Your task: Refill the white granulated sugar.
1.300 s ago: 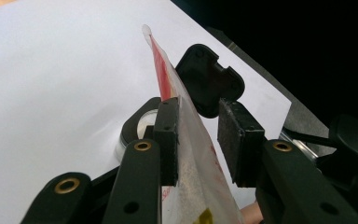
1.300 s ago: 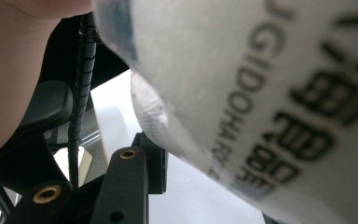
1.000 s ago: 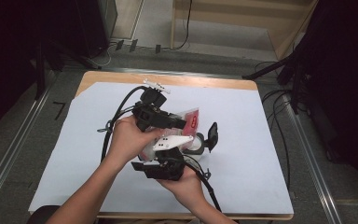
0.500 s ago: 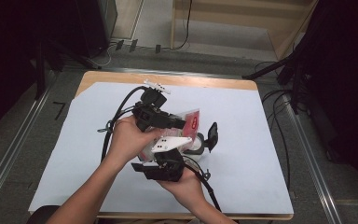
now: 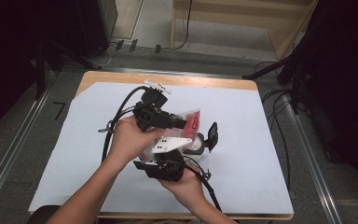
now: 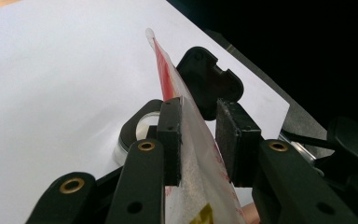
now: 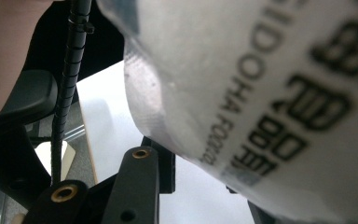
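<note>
At the left of the high view, our left hand-held gripper points right and pinches the thin plastic packet edge-on, its jaws just closed a little further on the film. The packet's long axis runs onward to the right, above the white tabletop. Nearer us, our right hand-held gripper meets its lower end from beneath, having just been closing; whether it grips, we cannot tell.
</note>
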`<state>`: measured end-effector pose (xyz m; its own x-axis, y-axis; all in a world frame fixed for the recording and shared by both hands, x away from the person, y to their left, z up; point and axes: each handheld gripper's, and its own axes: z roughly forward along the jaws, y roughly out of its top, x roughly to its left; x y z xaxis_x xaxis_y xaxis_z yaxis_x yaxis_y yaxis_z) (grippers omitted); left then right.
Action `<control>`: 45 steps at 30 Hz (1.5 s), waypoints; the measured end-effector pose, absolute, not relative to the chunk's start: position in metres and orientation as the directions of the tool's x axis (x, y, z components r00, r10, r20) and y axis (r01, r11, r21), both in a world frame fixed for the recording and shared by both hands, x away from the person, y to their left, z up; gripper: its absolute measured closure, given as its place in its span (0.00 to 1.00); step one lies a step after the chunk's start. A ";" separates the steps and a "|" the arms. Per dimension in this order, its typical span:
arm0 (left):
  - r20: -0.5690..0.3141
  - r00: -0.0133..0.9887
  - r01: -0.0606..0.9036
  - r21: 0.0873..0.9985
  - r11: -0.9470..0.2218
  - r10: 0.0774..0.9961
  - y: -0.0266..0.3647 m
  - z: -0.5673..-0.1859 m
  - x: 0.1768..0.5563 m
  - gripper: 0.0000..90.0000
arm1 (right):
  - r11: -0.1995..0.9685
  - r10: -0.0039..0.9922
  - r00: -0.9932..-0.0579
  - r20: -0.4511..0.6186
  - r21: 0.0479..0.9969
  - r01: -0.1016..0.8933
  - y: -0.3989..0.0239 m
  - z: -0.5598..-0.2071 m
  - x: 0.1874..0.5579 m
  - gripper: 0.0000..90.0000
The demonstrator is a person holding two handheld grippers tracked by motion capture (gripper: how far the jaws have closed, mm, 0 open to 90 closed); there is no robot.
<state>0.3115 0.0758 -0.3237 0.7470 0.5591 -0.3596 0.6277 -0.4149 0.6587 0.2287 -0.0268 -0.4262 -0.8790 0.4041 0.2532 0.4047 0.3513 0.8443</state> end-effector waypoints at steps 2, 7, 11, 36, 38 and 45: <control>-0.357 0.748 0.625 0.662 -0.414 0.559 0.076 -0.324 0.312 0.80 | 0.350 0.404 -0.878 0.257 0.843 0.408 -0.027 -0.426 0.229 0.78; -0.349 0.748 0.623 0.663 -0.416 0.565 0.075 -0.322 0.310 0.81 | 0.340 0.409 -0.874 0.262 0.845 0.412 -0.027 -0.426 0.229 0.80; -0.347 0.746 0.625 0.660 -0.417 0.569 0.075 -0.322 0.310 0.81 | 0.331 0.413 -0.872 0.263 0.849 0.412 -0.027 -0.426 0.228 0.80; -0.356 0.738 0.639 0.641 -0.425 0.573 0.071 -0.318 0.312 0.81 | 0.317 0.423 -0.870 0.252 0.859 0.403 -0.031 -0.425 0.231 0.95; -0.364 0.733 0.647 0.634 -0.423 0.574 0.069 -0.317 0.313 0.81 | 0.313 0.425 -0.869 0.254 0.859 0.405 -0.031 -0.425 0.231 0.95; -0.374 0.731 0.653 0.626 -0.426 0.572 0.067 -0.317 0.316 0.82 | 0.299 0.433 -0.862 0.263 0.860 0.413 -0.030 -0.425 0.233 0.94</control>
<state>0.3164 0.0667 -0.3170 0.7306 0.5716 -0.3735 0.6531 -0.4256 0.6263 0.2329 -0.0305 -0.4247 -0.8621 0.4330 0.2633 0.4128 0.2986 0.8605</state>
